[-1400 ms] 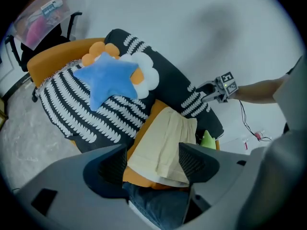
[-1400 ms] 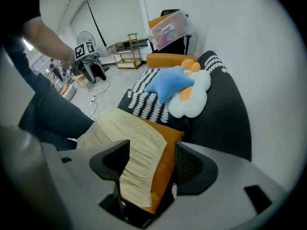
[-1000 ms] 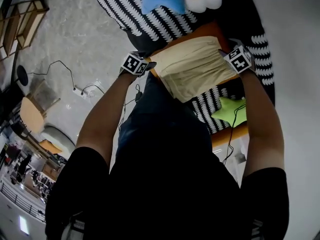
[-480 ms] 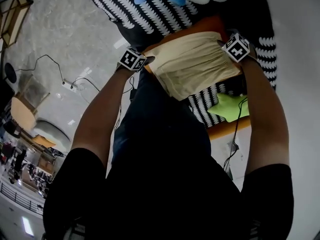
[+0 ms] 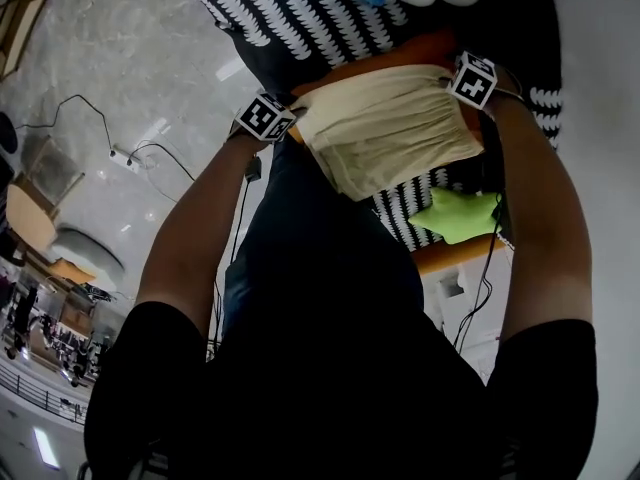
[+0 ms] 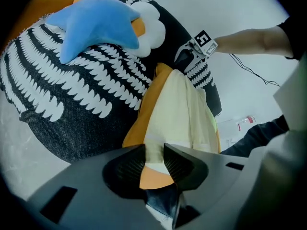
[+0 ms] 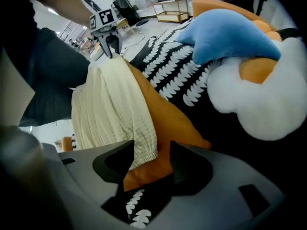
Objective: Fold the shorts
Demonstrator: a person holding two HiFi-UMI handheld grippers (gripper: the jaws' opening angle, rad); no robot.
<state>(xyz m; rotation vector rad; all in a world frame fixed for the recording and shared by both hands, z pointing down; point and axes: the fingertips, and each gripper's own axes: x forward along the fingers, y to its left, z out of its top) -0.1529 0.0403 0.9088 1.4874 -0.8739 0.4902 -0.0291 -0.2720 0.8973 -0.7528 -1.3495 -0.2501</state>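
Both hands have dropped onto the far edge of the shorts (image 5: 395,133), which lie flat on the orange cushion (image 7: 163,114) at one o'clock in the head view. At their ten o'clock corner the left gripper (image 6: 154,152), wide open a second ago, is closing its fingers on cream cloth. At two o'clock the right gripper (image 7: 152,152) sits half open, hem and some cushion pinched between its fingers. With both corners taken, a fold looks ready to start
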